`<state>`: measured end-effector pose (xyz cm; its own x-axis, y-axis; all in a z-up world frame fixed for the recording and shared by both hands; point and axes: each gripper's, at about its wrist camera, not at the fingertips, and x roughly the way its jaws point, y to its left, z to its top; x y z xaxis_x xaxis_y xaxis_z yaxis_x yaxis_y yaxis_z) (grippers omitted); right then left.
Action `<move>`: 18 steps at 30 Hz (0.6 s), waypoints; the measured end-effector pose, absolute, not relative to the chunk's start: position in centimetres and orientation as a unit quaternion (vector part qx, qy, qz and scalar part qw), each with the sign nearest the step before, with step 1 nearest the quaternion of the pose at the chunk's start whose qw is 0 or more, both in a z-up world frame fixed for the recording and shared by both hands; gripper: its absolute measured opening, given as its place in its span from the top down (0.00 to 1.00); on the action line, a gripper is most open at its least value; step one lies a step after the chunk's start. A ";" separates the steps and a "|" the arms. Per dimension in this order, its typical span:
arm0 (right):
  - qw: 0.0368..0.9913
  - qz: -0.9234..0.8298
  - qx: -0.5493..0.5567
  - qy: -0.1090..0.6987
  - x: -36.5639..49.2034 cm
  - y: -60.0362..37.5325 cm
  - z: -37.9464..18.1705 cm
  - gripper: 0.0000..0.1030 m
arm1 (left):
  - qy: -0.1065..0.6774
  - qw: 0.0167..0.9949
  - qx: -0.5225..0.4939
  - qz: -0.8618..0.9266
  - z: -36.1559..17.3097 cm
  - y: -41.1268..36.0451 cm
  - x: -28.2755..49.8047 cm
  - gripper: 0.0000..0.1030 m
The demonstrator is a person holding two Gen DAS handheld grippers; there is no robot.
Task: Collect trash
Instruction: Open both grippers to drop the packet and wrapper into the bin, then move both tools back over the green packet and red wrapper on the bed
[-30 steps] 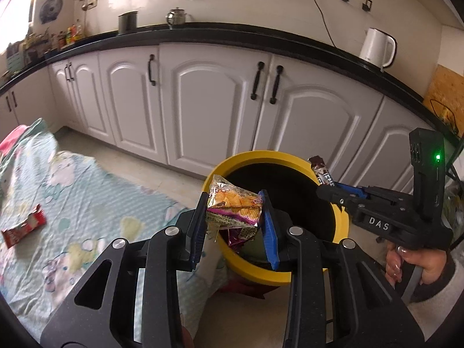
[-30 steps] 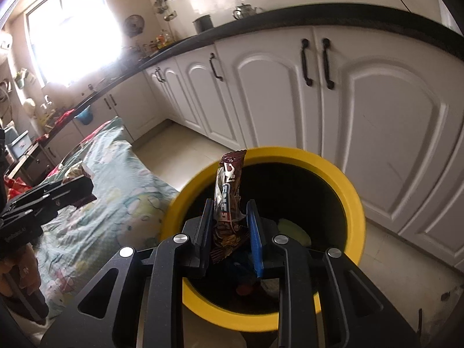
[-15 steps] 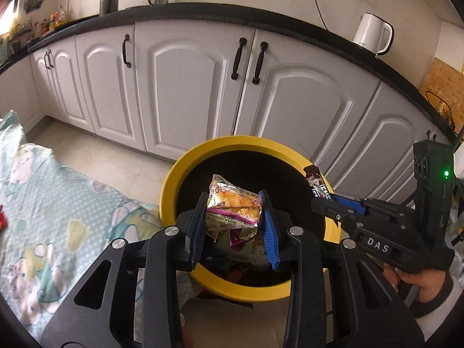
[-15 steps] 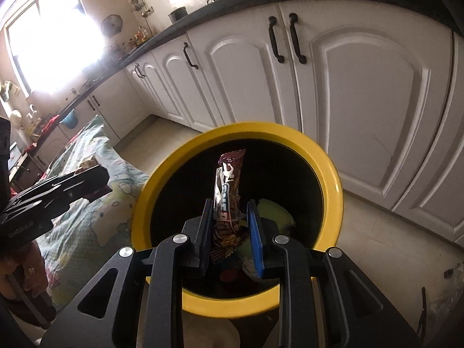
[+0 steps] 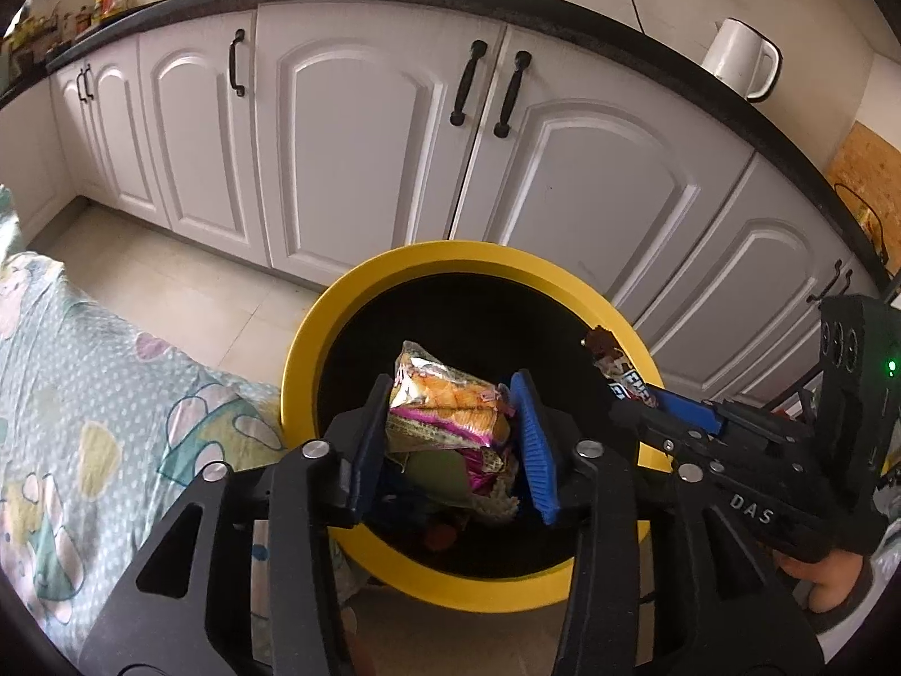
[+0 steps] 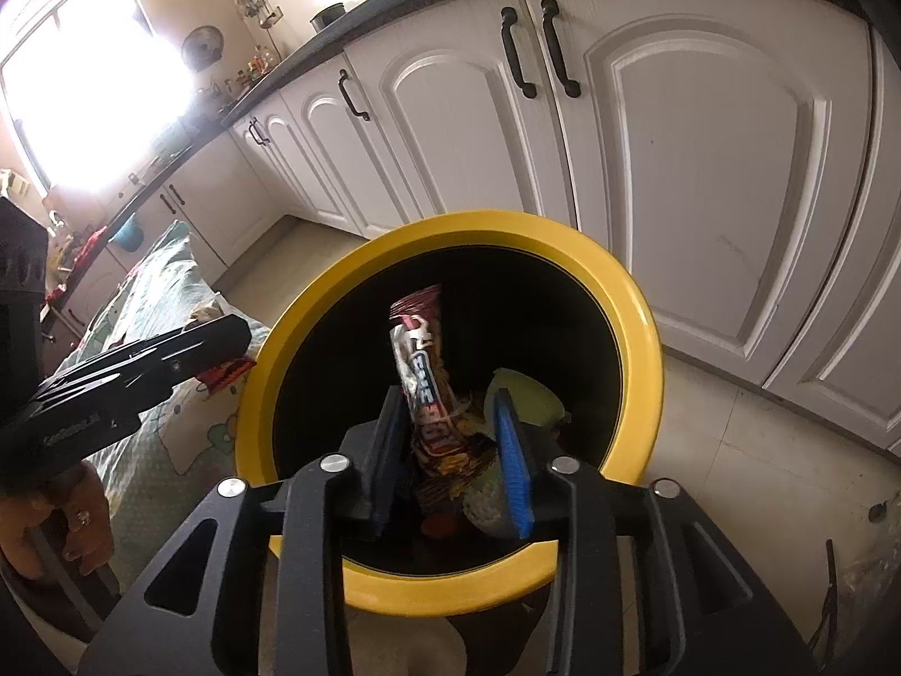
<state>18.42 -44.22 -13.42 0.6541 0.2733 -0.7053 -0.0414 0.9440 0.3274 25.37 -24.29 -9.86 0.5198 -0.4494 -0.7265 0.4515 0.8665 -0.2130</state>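
The snack packet [image 5: 445,405], shiny with orange and pink print, sits between the fingers of the left gripper [image 5: 450,439], whose jaws are opening; a gap shows at the blue finger. The chocolate bar wrapper [image 6: 422,388], brown and silver, leans on the dark finger of the right gripper [image 6: 450,450], also opening. Both are over the yellow bin [image 6: 642,349]. Its lettering is unreadable. Only the left view shows "DAS" on the right gripper; only the right view shows the window [image 6: 84,112].
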 end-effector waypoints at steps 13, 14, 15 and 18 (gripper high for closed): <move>0.915 0.050 0.153 0.370 17.7 -45.5 -11.6 0.38 | 0.409 0.886 -0.036 -0.215 -8.5 -19.8 25.0 0.11; 0.917 0.051 0.154 0.365 17.6 -45.4 -11.4 0.36 | 0.403 0.891 -0.037 -0.208 -8.0 -19.0 24.6 0.11; 0.918 0.051 0.153 0.362 17.5 -45.2 -11.2 0.34 | 0.398 0.894 -0.038 -0.203 -7.8 -18.5 24.4 0.11; 0.922 0.056 0.140 0.355 17.5 -44.3 -10.3 0.30 | 0.384 0.903 -0.037 -0.188 -7.0 -16.4 23.2 0.11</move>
